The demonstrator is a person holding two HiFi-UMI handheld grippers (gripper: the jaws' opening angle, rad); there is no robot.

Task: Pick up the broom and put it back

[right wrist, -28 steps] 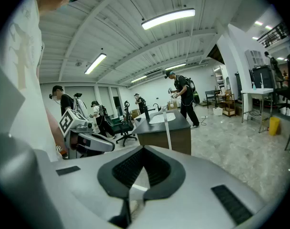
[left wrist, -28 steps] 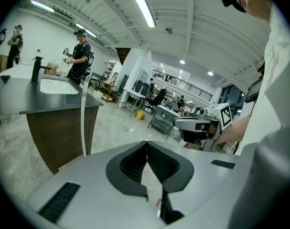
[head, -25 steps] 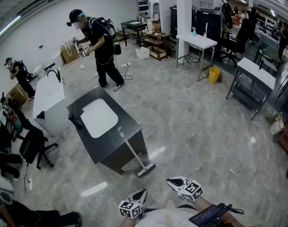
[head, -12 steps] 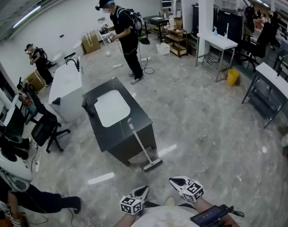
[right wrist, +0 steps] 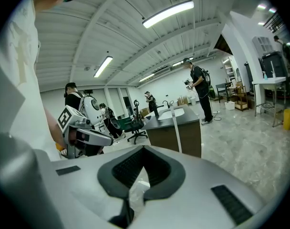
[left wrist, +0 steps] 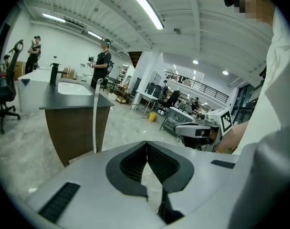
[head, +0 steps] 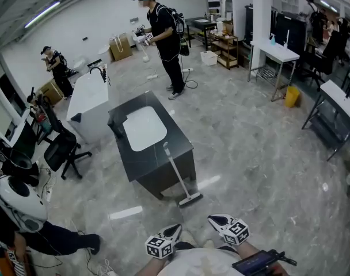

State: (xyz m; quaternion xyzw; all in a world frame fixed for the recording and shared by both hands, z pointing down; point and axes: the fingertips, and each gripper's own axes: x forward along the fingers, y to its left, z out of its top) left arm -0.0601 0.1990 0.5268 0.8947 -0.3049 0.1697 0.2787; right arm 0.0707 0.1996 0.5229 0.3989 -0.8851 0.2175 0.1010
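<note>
The broom (head: 178, 177) has a white handle and a flat head on the floor, and it leans against the near corner of a dark sink cabinet (head: 137, 163). Its handle also shows as the broom (left wrist: 95, 116) in the left gripper view and the broom (right wrist: 176, 133) in the right gripper view, some way ahead. My left gripper (head: 172, 231) and right gripper (head: 213, 219) hang side by side at the bottom of the head view, well short of the broom. The left gripper (left wrist: 146, 145) and the right gripper (right wrist: 143, 150) both have their jaws shut with nothing between them.
A white counter (head: 88, 96) and an office chair (head: 63, 151) stand left of the cabinet. One person (head: 166, 39) stands beyond it holding grippers, another person (head: 54, 68) is at far left. White tables (head: 278, 53) and a yellow bin (head: 292, 96) are at right.
The head view has swung, so the cabinet and broom sit further right and lower in the picture. The standing person has shifted right. Both grippers keep their place and stay shut.
</note>
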